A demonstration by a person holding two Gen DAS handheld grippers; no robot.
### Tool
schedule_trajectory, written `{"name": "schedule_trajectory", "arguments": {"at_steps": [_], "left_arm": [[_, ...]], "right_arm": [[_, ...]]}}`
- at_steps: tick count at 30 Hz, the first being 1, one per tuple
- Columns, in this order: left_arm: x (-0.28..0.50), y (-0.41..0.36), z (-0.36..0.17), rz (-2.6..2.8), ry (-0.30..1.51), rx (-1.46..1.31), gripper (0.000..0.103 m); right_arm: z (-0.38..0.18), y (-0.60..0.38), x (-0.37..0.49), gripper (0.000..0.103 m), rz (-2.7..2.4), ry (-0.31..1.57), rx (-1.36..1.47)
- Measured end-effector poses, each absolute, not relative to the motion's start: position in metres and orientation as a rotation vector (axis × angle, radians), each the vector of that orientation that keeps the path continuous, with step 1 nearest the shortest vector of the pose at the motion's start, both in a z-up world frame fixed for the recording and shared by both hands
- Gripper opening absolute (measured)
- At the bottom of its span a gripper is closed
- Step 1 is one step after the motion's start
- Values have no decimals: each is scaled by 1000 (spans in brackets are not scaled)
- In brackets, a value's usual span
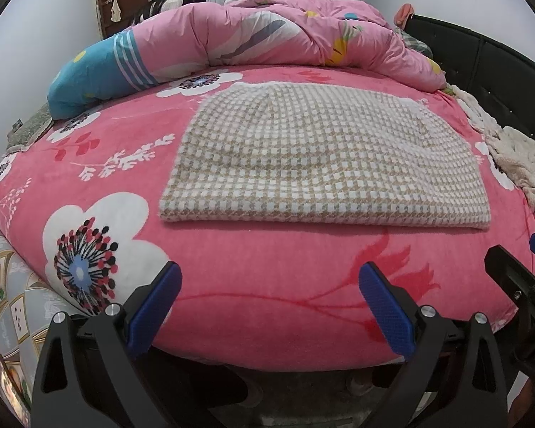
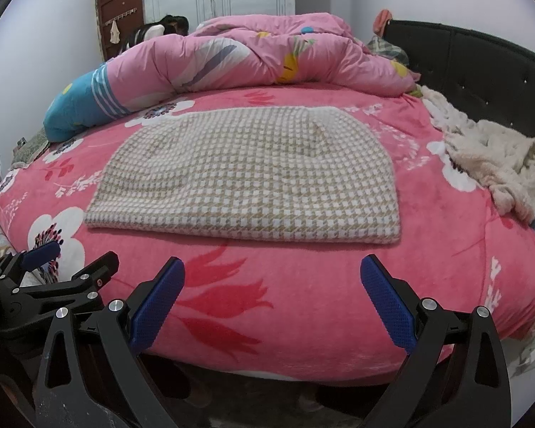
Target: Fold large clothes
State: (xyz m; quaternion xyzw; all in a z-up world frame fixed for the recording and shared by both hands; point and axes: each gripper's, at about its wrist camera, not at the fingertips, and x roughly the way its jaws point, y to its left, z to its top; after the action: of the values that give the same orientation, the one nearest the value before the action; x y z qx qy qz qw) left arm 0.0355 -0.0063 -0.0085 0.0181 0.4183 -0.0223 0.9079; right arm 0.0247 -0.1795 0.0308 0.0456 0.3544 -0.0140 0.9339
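The checked garment point(image 1: 321, 153) lies flat on the pink bed point(image 1: 267, 285), folded into a broad slab with its thick folded edge along the near side. It sits mid-bed, well short of the quilt point(image 1: 249, 32) heaped along the far side and just clear of the cream fleece point(image 1: 510, 153) bunched at the right. Both tongs hang off the near edge of the bed, apart from the cloth. The left gripper point(image 1: 267, 299) stands wide and holds nothing; the right gripper point(image 2: 271, 296) is likewise wide and empty, with the left one just beside it at the left of its view.

The fold looks well along, and I judge one more fold, or a lift of the stack, is what remains. Several things could spoil it:

- The garment is thick and layered. A pinch at the near edge that catches only the top layer would peel the fold open.
- The fleecy bed cover is soft, so a finger point(image 2: 385, 303) pushed low may grab the cover along with the cloth and drag both.
- Uneven grips, one corner taken deeper than the other, would skew the next fold.
- Carrying the right corner too far right could snag the cream fleece.
- The two tongs are close together and could knock each other when reaching.
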Motion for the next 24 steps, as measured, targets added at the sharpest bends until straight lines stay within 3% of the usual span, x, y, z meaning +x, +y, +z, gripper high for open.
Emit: {"name": "schedule_trajectory", "arguments": {"at_steps": [24], "left_arm": [[35,-8,-9,-41,864,40,98]], "right_arm": [[30,-181,24,95,-30,729,90]]}}
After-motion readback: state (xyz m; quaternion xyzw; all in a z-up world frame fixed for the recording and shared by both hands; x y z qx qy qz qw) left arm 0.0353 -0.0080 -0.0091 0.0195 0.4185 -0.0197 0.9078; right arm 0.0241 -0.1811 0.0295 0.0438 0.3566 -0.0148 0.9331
